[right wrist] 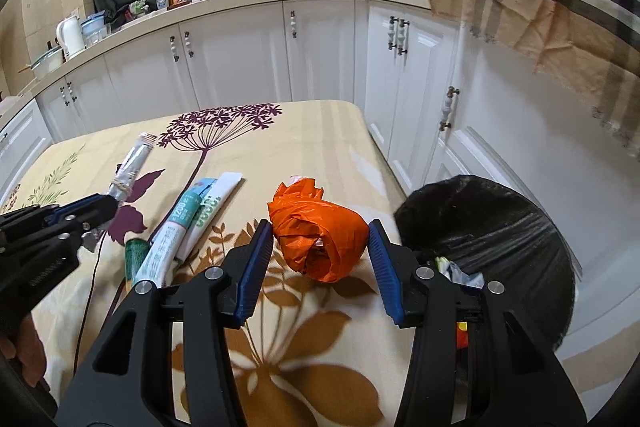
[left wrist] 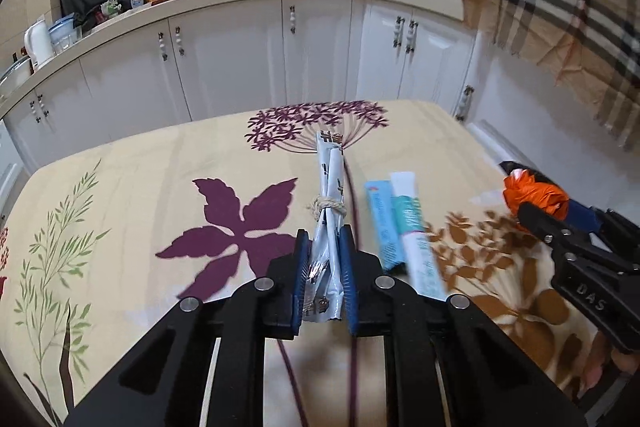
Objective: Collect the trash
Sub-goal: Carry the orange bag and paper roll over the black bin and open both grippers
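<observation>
My left gripper is shut on the near end of a bundle of white wrappers tied with twine, which sticks out forward over the flowered tablecloth. The right wrist view shows the same bundle jutting from the left gripper. An orange plastic bag wad sits between the blue pads of my right gripper, pressed at both sides and casting a shadow on the cloth. Seen from the left wrist view, that wad is at the right gripper's tip.
A toothpaste box and tube lie on the cloth between the grippers, with a green item beside them. A bin lined with a black bag stands off the table's right edge. White cabinets and a cluttered counter lie beyond.
</observation>
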